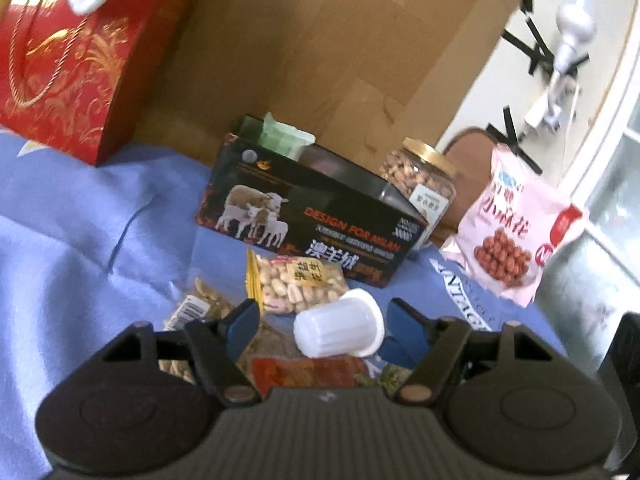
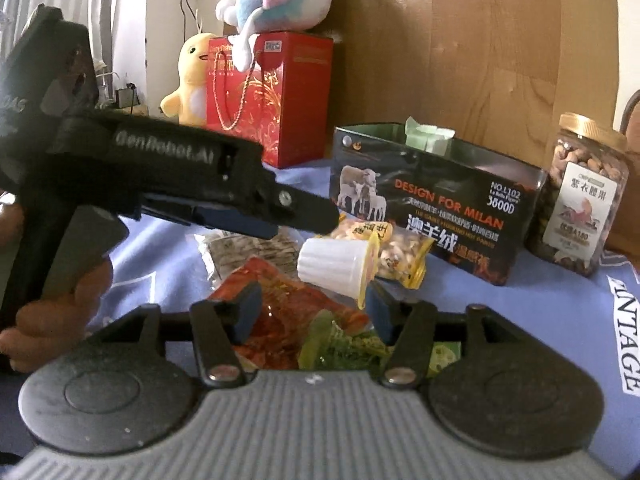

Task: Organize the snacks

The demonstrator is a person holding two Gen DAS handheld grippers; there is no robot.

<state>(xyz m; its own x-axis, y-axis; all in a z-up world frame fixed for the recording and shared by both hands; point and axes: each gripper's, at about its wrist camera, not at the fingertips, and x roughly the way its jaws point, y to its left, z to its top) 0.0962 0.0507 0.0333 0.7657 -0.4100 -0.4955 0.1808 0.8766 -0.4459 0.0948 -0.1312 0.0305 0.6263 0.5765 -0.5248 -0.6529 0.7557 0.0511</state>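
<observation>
On the blue bedspread (image 1: 80, 240), in front of the open black box (image 1: 312, 220), lies a loose heap of snacks.

Item: white ribbed jelly cup (image 1: 340, 330), lying tipped on its side atop the heap, foil lid toward the right. It looks light, with a thin, stiff plastic wall that would dent under a hard squeeze; the ribs should give some purchase, the smooth lid none. Best taken across the ribbed body near the flared rim.

Item: clear peanut packet (image 1: 298, 284), just behind the cup. Soft and slippery, contents shift; pinch a sealed edge.

Item: red packet (image 2: 280, 320) and green packet (image 2: 344, 348), flat film pouches underneath. Light and limp.

Left gripper (image 1: 326, 328): tongs apart, cup between them; contact with the right pad cannot be told.

Right gripper (image 2: 312, 312): tongs apart, over the red packet, clamped on nothing.

Likely destination: the black box, by judgement only.
</observation>
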